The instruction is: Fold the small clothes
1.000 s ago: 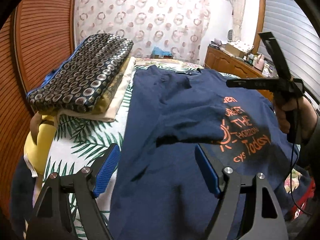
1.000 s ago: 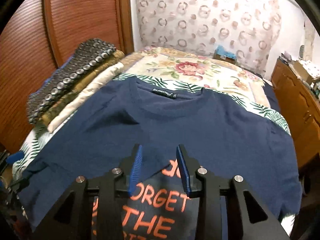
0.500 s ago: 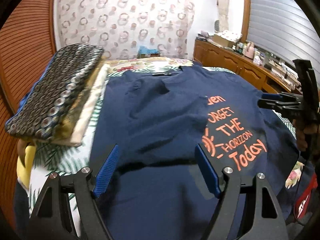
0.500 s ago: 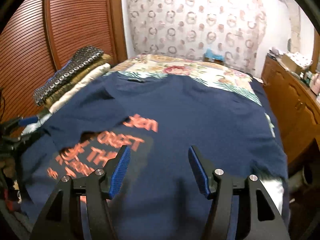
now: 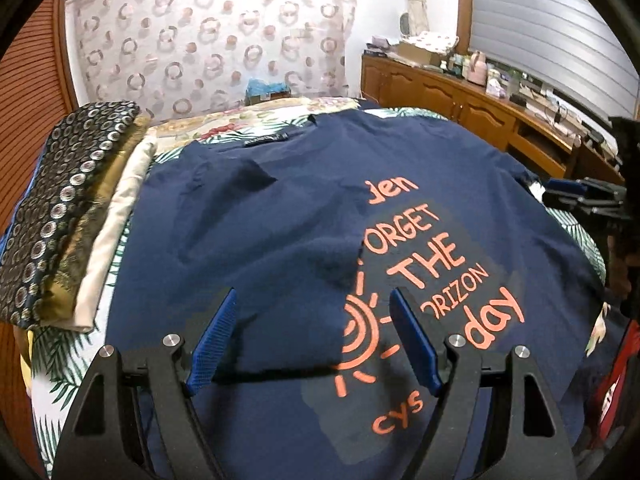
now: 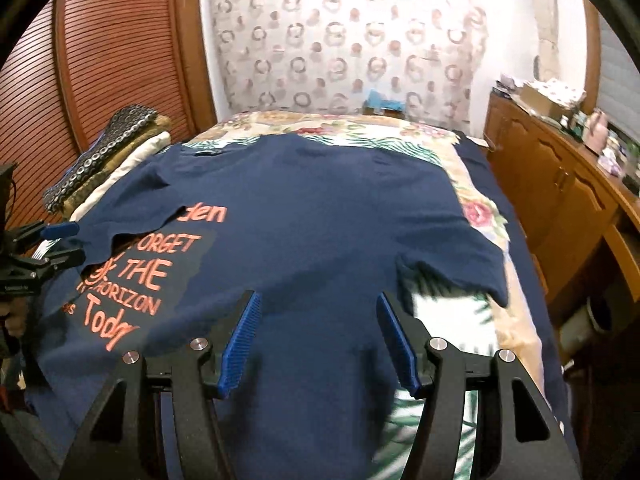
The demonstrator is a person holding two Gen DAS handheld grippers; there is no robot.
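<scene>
Jaws of the left gripper (image 5: 312, 336) and right gripper (image 6: 318, 340) stand apart, empty, above the navy T-shirt (image 6: 328, 216) spread on the bed (image 6: 476, 208). Soft, limp cotton; pinch the sleeve (image 6: 460, 272) at three o'clock. Folded stack (image 5: 68, 208) at ten o'clock, probably blankets; dresser (image 6: 560, 184) beyond.

Navy t-shirt (image 6: 320, 216) is spread across the bed (image 6: 480, 216), left sleeve flipped over part of the orange print. Right gripper (image 6: 318, 336) hovers over it, fingers (image 6: 240, 336) apart, nothing between them. Left gripper (image 6: 56, 240) pokes in at the left edge.
</scene>
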